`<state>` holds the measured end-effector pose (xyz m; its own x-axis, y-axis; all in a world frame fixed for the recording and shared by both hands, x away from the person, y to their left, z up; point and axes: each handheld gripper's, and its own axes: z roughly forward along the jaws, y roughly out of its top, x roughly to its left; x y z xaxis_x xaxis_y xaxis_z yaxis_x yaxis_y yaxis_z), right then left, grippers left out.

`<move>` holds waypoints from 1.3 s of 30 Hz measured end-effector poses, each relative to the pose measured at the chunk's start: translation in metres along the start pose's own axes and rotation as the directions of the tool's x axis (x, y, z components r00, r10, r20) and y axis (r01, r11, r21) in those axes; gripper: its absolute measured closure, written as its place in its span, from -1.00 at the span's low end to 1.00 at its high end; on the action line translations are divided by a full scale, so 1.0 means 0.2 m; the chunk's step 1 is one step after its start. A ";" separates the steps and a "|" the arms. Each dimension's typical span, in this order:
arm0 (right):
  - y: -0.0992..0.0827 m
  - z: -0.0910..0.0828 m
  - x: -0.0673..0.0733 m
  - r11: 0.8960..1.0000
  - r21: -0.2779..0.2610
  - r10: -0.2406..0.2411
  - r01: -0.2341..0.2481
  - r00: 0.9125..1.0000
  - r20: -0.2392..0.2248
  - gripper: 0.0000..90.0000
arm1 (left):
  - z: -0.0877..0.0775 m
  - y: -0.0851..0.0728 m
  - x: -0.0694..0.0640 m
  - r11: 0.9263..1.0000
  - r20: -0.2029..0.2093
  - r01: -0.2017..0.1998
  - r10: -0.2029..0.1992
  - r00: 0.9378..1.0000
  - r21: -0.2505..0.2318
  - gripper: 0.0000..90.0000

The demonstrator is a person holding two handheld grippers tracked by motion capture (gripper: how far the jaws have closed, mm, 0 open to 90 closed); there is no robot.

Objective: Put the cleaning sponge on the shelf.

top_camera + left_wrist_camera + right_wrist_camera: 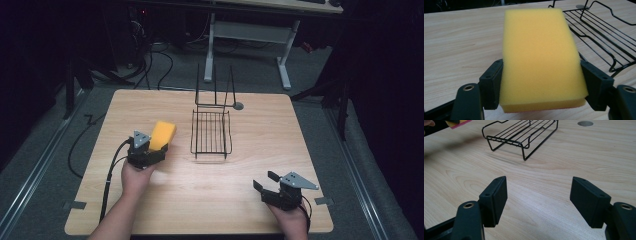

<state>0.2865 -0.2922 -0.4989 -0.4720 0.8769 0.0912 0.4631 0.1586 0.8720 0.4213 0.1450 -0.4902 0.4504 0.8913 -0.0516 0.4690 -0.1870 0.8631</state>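
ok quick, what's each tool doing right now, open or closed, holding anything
Left tool: closed on the yellow sponge, held off the table.
Right tool: open, nothing between its jaws.

Left hand-held gripper held in left hand, forearm entered from bottom edge, angled up and right. Jaws clamped on both sides of yellow sponge, pads pressed into foam, sponge carried above surface. Right hand-held gripper held low in right hand at near right, pointed left. Its jaws spread wide, nothing gripped between pads.
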 end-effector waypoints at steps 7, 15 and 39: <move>0.00 0.00 0.00 1.000 0.003 0.001 -0.001 1.000 -0.001 -0.32 | 0.01 0.05 -0.06 1.000 0.009 -0.010 0.010 1.000 -0.012 -0.34; -0.01 0.00 -0.01 1.000 0.003 0.001 -0.001 1.000 -0.006 -0.31 | 0.05 0.10 -0.13 1.000 0.031 -0.023 0.023 0.999 -0.012 -0.34; 0.00 0.00 -0.02 1.000 -0.013 0.008 -0.008 1.000 -0.026 -0.31 | 0.12 0.23 -0.34 0.998 0.058 -0.055 0.056 0.997 -0.032 -0.34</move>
<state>0.2875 -0.2960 -0.4990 -0.4878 0.8659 0.1104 0.4574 0.1459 0.8772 0.4297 0.0659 -0.4584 0.5196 0.8538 -0.0320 0.4191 -0.2221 0.8804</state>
